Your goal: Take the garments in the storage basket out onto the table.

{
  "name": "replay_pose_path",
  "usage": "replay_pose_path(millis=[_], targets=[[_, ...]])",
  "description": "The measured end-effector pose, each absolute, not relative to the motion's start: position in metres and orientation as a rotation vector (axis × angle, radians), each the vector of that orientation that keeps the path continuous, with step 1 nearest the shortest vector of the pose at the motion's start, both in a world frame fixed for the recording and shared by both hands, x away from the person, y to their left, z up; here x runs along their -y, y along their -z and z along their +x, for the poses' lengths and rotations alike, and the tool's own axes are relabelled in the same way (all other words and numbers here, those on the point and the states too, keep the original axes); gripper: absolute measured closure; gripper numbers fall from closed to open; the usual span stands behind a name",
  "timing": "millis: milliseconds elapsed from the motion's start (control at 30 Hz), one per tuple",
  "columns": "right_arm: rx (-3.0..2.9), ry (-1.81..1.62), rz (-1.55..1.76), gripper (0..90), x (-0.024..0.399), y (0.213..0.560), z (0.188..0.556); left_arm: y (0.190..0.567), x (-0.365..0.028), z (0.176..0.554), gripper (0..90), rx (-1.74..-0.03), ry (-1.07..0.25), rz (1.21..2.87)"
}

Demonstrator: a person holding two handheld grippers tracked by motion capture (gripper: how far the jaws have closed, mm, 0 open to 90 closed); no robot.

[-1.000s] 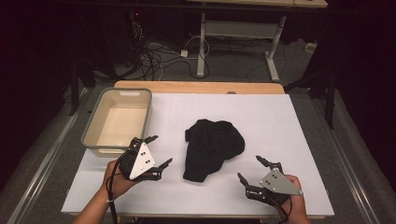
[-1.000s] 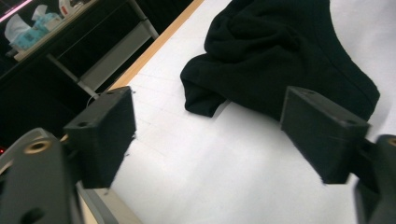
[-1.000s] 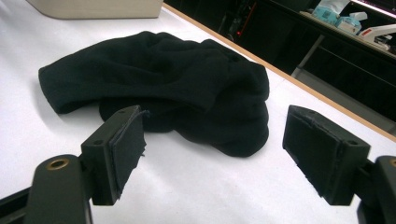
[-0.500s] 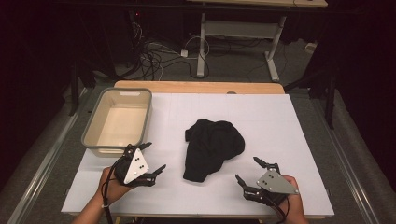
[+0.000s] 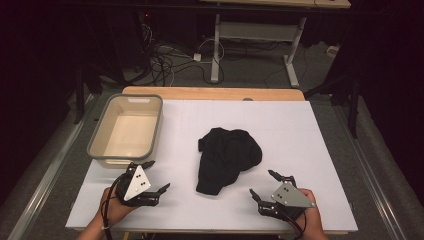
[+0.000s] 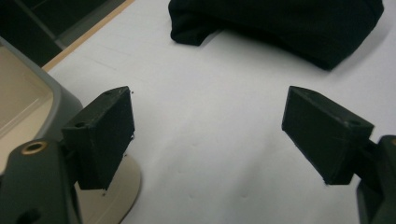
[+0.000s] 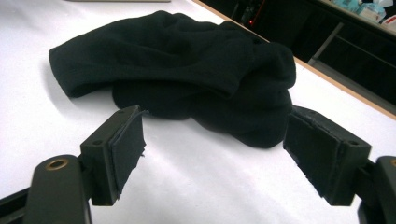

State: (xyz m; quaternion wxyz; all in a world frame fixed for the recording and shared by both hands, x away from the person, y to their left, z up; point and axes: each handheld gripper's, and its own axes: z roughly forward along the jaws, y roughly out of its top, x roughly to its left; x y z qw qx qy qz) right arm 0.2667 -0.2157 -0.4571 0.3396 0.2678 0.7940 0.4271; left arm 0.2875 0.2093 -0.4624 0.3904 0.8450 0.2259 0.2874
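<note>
Item: black cloth garment [image 5: 227, 159] — crumpled in a heap near the middle of the white bench [image 5: 320, 140], right of the tub [image 5: 126, 129] and well apart from it. Folds overlap; a narrower lobe trails toward the near edge.

Handling, as judged: soft, limp and light, not fragile; it will sag and drape when lifted, so one pinch point is likely to leave most of it hanging. Best hold is a raised fold or the thick rolled edge on the near side, taken through several layers.

Left gripper [image 5: 155, 177] — near left, just in front of the tub; fingers [image 6: 100, 135] spread wide, holding nothing.

Right gripper [image 5: 260, 185] — near right, beside the garment's near end; fingers [image 7: 122, 149] wide apart, empty, aimed at the garment's edge but not touching it.

Tub: beige, grey-rimmed, empty, far left.
</note>
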Motion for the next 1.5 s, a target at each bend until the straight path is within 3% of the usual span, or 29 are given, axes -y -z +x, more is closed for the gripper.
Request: replay_pose_path(millis=[367, 1500], targets=[[-2.065, -1.124, 0.736, 21.1, 0.222, 0.461, 0.269, 0.478, -0.221, 0.277, 16.5, -0.652, -0.701, 2.140], [-2.023, -1.119, 0.761, 19.6, 0.233, 0.458, 0.267, 0.481, -0.218, 0.276, 16.6, -0.632, -0.715, 2.163]])
